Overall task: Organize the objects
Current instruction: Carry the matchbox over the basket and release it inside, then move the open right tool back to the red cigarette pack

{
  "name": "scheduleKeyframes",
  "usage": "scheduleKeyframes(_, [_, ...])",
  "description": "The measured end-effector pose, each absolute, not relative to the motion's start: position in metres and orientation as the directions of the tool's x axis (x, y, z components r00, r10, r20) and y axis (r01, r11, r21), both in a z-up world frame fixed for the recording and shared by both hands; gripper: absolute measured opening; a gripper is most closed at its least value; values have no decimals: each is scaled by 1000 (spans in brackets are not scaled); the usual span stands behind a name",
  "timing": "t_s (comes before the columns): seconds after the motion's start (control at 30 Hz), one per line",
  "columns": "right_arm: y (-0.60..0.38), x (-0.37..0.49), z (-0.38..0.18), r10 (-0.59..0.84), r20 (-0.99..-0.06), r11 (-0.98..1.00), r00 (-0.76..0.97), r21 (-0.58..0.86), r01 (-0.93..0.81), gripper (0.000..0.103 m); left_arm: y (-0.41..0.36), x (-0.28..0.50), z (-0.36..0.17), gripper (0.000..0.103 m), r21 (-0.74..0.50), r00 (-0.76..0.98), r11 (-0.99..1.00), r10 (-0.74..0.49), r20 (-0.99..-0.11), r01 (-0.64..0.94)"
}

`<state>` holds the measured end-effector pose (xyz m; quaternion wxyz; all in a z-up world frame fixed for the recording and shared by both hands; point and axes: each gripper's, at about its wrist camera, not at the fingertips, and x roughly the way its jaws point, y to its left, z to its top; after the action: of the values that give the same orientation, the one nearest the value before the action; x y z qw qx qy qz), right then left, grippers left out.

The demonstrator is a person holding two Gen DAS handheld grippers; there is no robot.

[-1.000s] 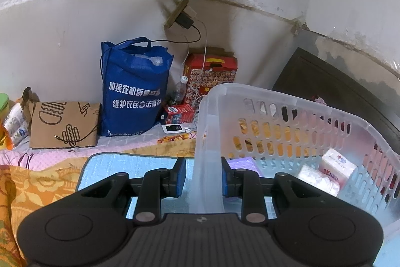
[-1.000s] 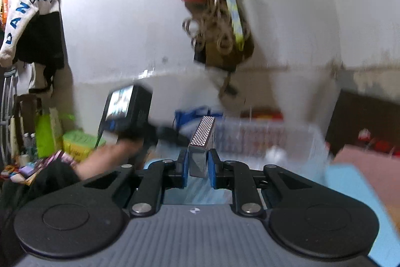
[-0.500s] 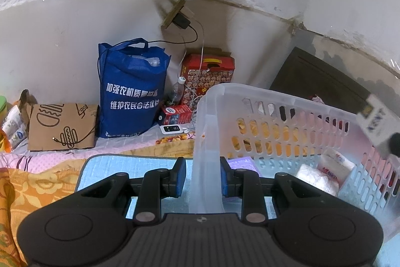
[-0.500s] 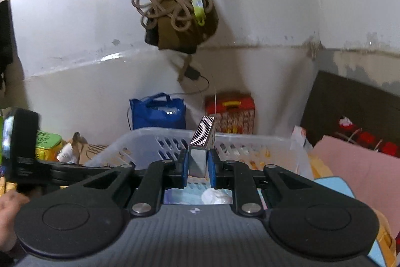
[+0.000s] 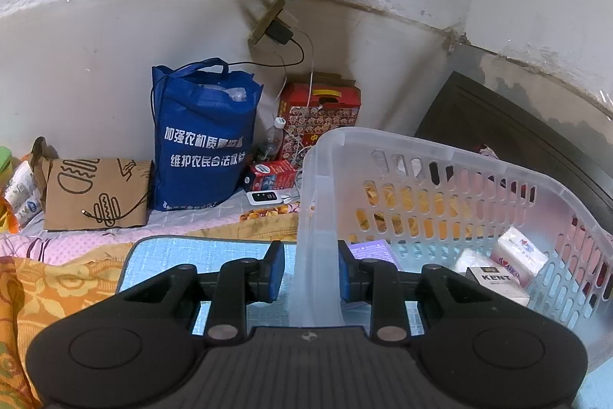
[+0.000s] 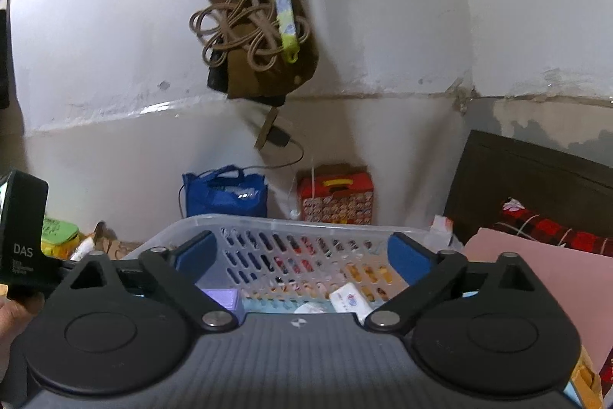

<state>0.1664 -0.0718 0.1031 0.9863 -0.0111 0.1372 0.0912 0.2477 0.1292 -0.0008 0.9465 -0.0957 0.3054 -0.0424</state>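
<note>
A translucent white plastic basket stands on a light blue mat. My left gripper is shut on the basket's near left corner rim. Inside lie a white KENT box, white tissue packs and a purple pack. My right gripper is open and empty, above the basket near its front rim. The tissue pack and the purple pack show between its fingers. The KENT box is hidden in the right wrist view.
Against the wall stand a blue tote bag, a red carton, a brown paper bag and a small white device. A brown bag with rope hangs overhead. A dark headboard and pink bedding lie right.
My right gripper moved over the basket, opened and let go of the KENT box, which now lies in the basket. My left gripper kept its hold on the rim.
</note>
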Motion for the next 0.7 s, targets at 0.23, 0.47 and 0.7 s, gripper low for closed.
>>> scheduleKeyframes(0.23, [-93,134,93,179,-251,983,951,97,-159,103,130,248,-1,33,-208,809,978,-138,-571,20])
scheduleKeyframes(0.47, [-106,89,67,149,-226,983,963,143,-118,103,130,248,-1,33,-206,810,978,-135,-571,17])
scheduleKeyframes(0.7, [-116,79,32,134,-290,977,948,200,-76,103,131,248,-1,33,-208,810,978,-134,-571,15])
